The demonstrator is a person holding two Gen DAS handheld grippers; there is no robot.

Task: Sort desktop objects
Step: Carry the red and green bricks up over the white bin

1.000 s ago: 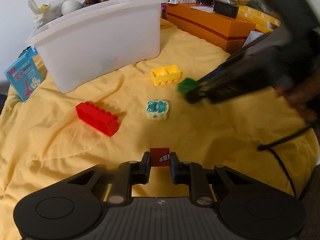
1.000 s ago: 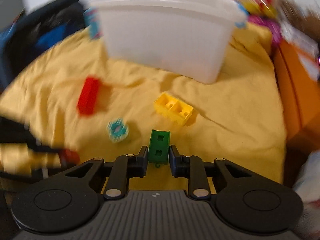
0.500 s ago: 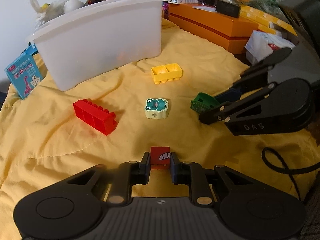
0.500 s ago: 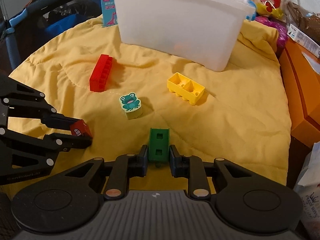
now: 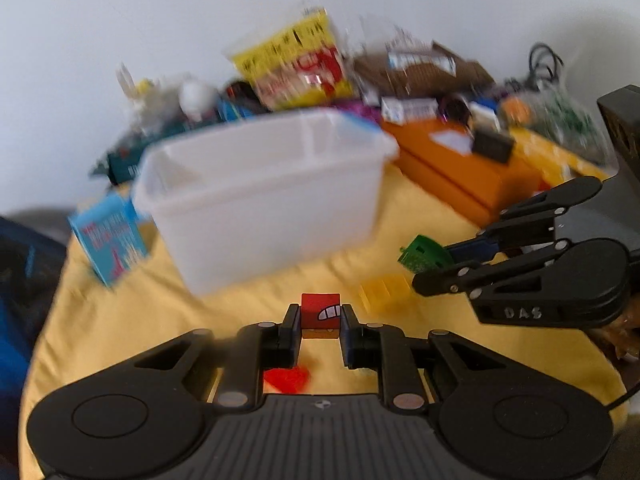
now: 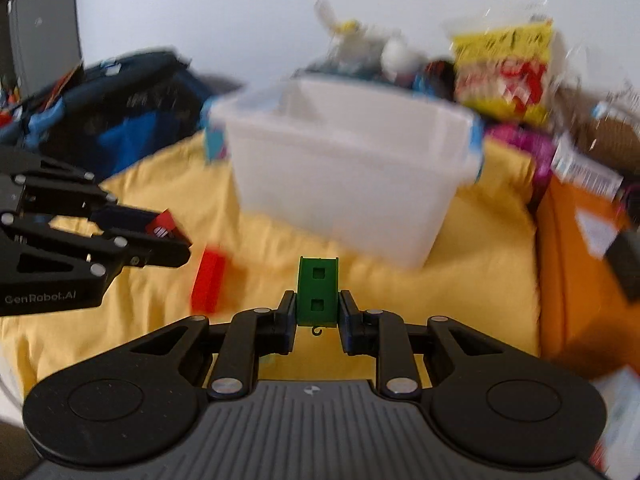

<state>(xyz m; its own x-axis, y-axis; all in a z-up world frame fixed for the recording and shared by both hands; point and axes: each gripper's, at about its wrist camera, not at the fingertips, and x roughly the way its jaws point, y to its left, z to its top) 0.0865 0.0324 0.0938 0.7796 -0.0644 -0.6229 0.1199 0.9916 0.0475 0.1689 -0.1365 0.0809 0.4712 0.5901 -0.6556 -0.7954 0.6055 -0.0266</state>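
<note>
Since the frame half a second back, both grippers have risen off the yellow cloth [image 5: 120,320] and swung toward the bin, so the white bin [image 5: 264,200] now fills the middle of each view and its open top can be seen.

Nearest in the left wrist view, the left gripper [image 5: 320,320] has its jaws closed on the red cube [image 5: 320,311] with the toothy face, held clear of the cloth. A red block [image 5: 286,378] lies below, seen through the gap under the jaws. In the right wrist view, the right gripper [image 6: 318,312] has its jaws clamped on the green block [image 6: 318,292], also lifted, with a small hook showing beneath it.

A little farther out, a yellow brick [image 5: 386,292] sits on the cloth just below the right gripper's fingers. Motion blur smears most of this middle ground, so finer detail is hard to tell.

Beyond that stands the bin, apparently with a divider across its inside, though its contents are not visible. Behind and beside it are an orange box [image 5: 460,168], a blue card box [image 5: 108,236] and a heap of snack packets.

The step in hand looks to be the carry: 2 pieces held, 1 per gripper, both short of the bin's near wall. The next move calls for raising each piece over the rim, keeping the 2 grippers apart so they do not clash above the opening, then releasing inside. At least 2 blocks remain on the cloth, so the sorting is partway through.
</note>
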